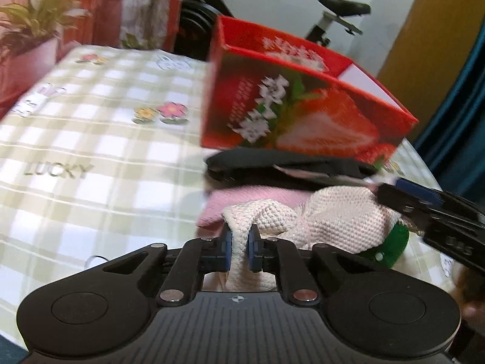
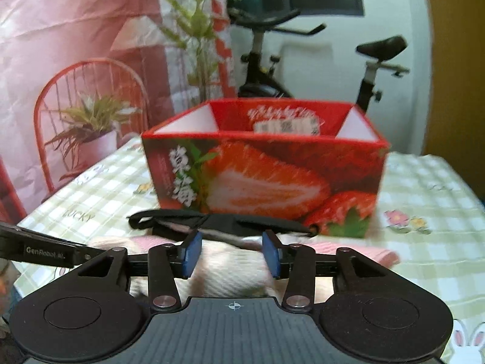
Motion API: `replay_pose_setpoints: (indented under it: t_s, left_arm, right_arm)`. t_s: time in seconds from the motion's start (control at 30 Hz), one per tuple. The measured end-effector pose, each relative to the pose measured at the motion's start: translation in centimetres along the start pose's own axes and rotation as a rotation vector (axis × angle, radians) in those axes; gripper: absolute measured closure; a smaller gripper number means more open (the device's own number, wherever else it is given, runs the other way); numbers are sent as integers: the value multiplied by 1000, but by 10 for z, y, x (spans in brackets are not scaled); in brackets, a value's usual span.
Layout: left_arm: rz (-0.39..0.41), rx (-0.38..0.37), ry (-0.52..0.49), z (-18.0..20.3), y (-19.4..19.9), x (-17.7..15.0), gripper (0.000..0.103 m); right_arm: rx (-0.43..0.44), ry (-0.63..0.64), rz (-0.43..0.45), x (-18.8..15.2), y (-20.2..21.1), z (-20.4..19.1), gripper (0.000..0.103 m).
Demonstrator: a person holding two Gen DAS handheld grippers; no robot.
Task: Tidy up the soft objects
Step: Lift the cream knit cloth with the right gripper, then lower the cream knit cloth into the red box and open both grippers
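My left gripper [image 1: 239, 244] is shut on a fold of a cream knitted toy [image 1: 342, 215] with a green part [image 1: 391, 242], held just above the table. A pink cloth [image 1: 242, 201] lies under it and a black fabric piece [image 1: 285, 165] lies beyond, in front of the open red strawberry box [image 1: 303, 100]. My right gripper [image 2: 232, 253] is open with the blurred cream toy [image 2: 230, 270] between and below its fingers. The black fabric [image 2: 218, 221], pink cloth [image 2: 348, 250] and the box [image 2: 266, 176] lie ahead. The right gripper also shows in the left wrist view [image 1: 430, 212].
The table wears a green-and-white checked cloth [image 1: 91, 139] with flower prints. An exercise bike [image 2: 303, 60] stands behind the table, a red chair [image 2: 88, 106] and a potted plant [image 2: 94, 127] at the left. The left gripper's body [image 2: 45, 250] enters the right wrist view from the left.
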State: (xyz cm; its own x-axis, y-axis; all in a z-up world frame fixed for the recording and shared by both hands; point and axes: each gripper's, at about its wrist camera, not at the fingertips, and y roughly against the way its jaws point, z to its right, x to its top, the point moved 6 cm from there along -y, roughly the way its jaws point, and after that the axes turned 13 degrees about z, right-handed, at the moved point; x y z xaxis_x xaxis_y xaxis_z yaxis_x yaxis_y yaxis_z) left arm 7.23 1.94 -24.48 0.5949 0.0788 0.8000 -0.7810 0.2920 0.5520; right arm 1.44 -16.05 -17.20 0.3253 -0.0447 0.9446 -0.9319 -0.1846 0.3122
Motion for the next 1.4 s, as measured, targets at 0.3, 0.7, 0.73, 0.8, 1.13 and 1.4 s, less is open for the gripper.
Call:
replay_pose_setpoints:
  t_s: [0.3, 0.7, 0.73, 0.8, 1.13, 1.4]
  left_arm:
    - [-36, 10, -11, -5, -3, -10, 91]
    - [-42, 3, 15, -10, -12, -17, 86]
    - [-41, 3, 14, -10, -12, -17, 86]
    - [-40, 3, 17, -10, -12, -18, 86]
    - [-36, 1, 21, -10, -8, -16, 89]
    - [36, -17, -9, -1, 9, -5, 92]
  right_arm:
    - [-132, -140, -12, -20, 12, 39, 58]
    - [-89, -249, -14, -32, 6, 44, 73]
    - [-81, -246, -15, -31, 6, 42, 74]
    - [-74, -242, -19, -31, 6, 40, 76]
    - [-72, -221, -12, -30, 10, 36, 87]
    - [-59, -235, 30, -21, 16, 37, 88]
